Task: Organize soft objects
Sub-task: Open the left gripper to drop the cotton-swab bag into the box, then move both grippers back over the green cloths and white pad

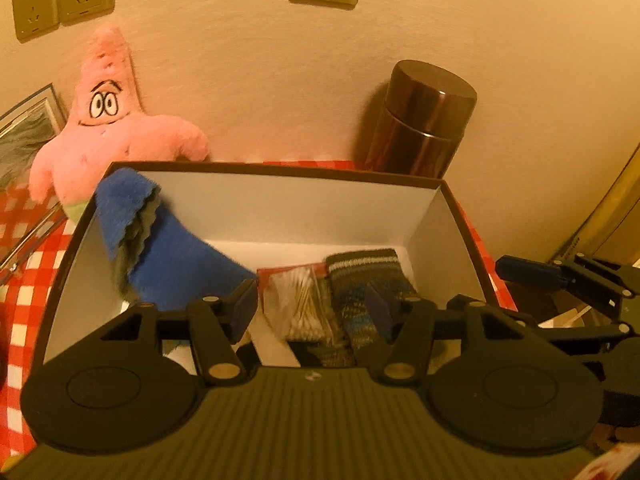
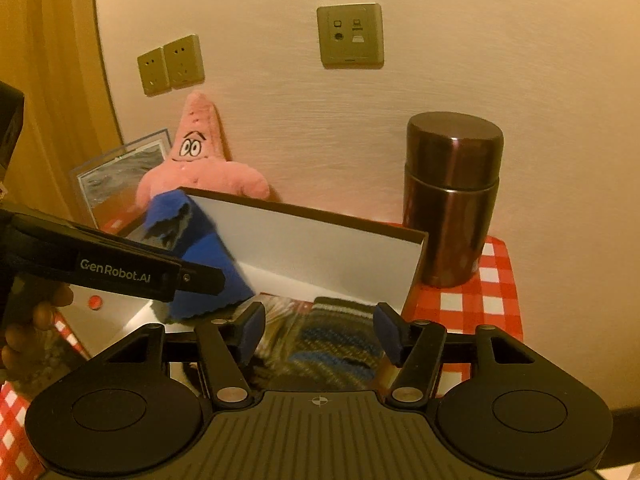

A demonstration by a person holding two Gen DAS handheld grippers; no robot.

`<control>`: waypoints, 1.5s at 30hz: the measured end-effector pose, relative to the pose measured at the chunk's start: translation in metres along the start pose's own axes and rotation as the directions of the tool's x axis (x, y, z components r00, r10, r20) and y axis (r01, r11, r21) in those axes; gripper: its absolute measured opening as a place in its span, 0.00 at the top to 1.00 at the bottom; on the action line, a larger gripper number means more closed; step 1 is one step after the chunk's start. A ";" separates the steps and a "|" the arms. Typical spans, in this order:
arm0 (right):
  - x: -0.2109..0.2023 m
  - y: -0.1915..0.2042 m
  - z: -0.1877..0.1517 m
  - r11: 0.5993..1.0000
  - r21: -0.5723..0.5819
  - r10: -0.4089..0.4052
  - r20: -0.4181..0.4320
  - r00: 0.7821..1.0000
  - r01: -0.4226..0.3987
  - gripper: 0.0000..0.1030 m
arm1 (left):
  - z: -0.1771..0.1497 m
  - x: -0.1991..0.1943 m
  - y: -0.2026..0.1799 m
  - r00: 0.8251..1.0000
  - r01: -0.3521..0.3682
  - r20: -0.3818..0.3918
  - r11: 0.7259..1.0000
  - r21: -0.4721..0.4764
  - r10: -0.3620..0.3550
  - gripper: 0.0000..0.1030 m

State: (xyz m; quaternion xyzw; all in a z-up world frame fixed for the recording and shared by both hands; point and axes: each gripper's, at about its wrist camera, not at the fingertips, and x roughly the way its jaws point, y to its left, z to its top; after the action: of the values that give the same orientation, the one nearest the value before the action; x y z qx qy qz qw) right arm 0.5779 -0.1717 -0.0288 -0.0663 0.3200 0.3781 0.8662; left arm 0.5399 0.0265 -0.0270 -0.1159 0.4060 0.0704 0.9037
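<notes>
The left gripper [image 1: 312,312] is over the open box [image 1: 280,172] with its fingers spread apart and nothing between them. The blue cloth [image 1: 168,256] lies in the box at about 10 o'clock from this gripper, draped up against the left wall, one corner reaching the rim. At 12 o'clock, on the box floor, I see a packet of cotton swabs [image 1: 298,300], and just beside it at 1 o'clock the striped knitted piece [image 1: 368,280]. The right gripper [image 2: 320,332] is also spread wide and empty, with the knitted piece under it. The pink star plush [image 1: 108,128] is outside the box, leaning on the wall at 11 o'clock, on the checked tablecloth [image 1: 24,288]; a brown flask [image 1: 424,120] stands at 1 o'clock. I judge that the cloth step is nearly finished and the plush is not yet stored. The next move probably calls for reaching over the far rim and pinching the plush at its body.
</notes>
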 end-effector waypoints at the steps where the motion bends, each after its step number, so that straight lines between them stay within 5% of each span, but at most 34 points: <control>1: -0.003 0.001 -0.001 1.000 0.004 0.003 -0.001 1.000 -0.003 0.40 | -0.002 -0.003 0.000 1.000 -0.003 -0.005 1.000 -0.001 0.003 0.45; 24: -0.087 0.021 -0.024 0.989 0.146 0.031 0.056 0.998 -0.039 0.26 | -0.043 -0.111 -0.022 0.999 -0.032 0.034 0.999 0.016 0.031 0.33; 45: -0.181 0.073 -0.108 0.975 0.223 0.008 0.018 1.000 -0.012 0.25 | -0.150 -0.203 0.000 0.999 -0.026 0.041 1.000 0.015 0.025 0.22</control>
State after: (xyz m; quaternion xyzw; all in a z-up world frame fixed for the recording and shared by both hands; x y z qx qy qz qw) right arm 0.3801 -0.2696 0.0045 0.0362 0.3533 0.3448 0.8689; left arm 0.2984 -0.0205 0.0294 -0.1020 0.3897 0.0811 0.9117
